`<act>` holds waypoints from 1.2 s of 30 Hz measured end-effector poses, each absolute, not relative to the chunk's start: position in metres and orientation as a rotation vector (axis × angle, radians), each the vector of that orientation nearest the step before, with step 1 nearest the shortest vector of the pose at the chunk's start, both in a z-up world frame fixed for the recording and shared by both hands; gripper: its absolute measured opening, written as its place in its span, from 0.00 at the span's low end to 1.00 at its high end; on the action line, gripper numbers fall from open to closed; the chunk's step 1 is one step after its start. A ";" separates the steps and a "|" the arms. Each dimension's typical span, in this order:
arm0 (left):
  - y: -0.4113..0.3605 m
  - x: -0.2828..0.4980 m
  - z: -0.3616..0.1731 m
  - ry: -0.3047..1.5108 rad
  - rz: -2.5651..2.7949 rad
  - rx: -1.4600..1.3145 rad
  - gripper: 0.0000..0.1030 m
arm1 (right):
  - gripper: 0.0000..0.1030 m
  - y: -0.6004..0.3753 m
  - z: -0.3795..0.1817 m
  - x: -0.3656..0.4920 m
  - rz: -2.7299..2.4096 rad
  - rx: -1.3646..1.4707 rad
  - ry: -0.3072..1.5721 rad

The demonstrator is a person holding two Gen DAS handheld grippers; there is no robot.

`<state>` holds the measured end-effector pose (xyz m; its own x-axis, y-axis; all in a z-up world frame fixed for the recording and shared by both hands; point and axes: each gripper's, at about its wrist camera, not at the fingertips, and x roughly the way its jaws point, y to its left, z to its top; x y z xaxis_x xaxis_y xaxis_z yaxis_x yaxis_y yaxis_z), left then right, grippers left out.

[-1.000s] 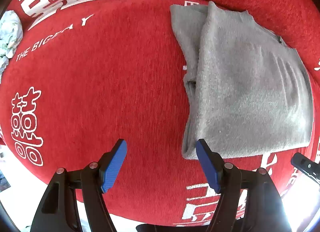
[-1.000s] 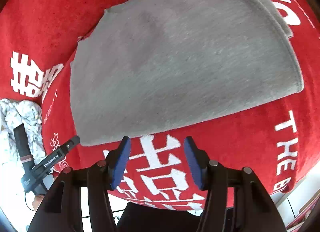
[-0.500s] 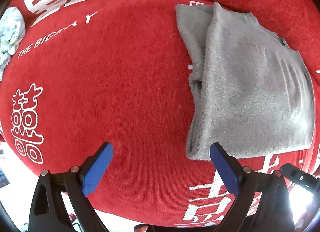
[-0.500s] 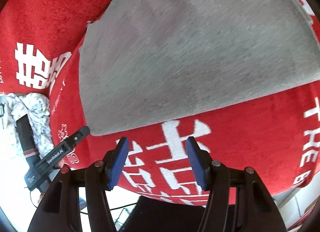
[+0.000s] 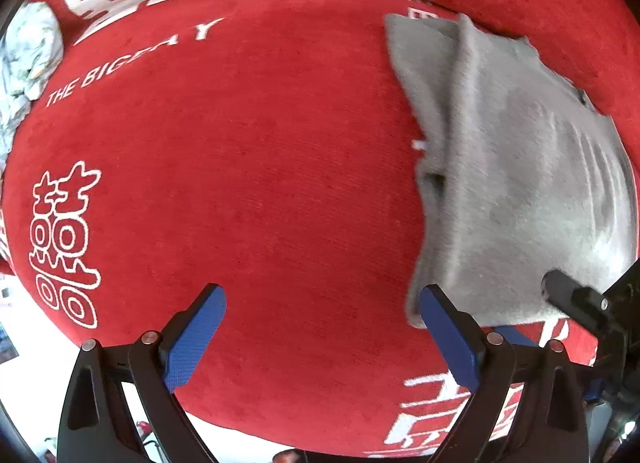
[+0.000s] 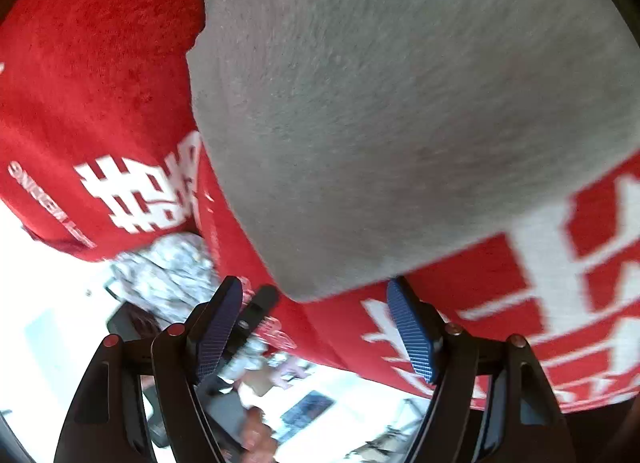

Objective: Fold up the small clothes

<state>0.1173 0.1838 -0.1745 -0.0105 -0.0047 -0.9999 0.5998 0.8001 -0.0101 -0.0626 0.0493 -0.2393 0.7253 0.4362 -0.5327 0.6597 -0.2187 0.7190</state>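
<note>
— Where is the folded grey garment [image 5: 512,191]?
— Flat on the red cloth [image 5: 240,167] with white lettering, right of the left claw [image 5: 320,327].
— Is that claw gripping?
— No, spread wide over bare cloth.
— And the right claw [image 6: 316,327]?
— Its jaws have just been widening, empty, at the garment's near corner.
</note>
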 end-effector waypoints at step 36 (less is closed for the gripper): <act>0.078 0.182 -0.173 1.434 -0.745 0.289 0.30 | 0.08 -0.044 -0.157 -0.034 -0.452 1.087 1.144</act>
<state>0.1818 0.0781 -0.1729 -0.0377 -0.2883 -0.9568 0.6174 0.7462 -0.2492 -0.0339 -0.0442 -0.1573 0.3987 0.2196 -0.8904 0.7686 0.4497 0.4551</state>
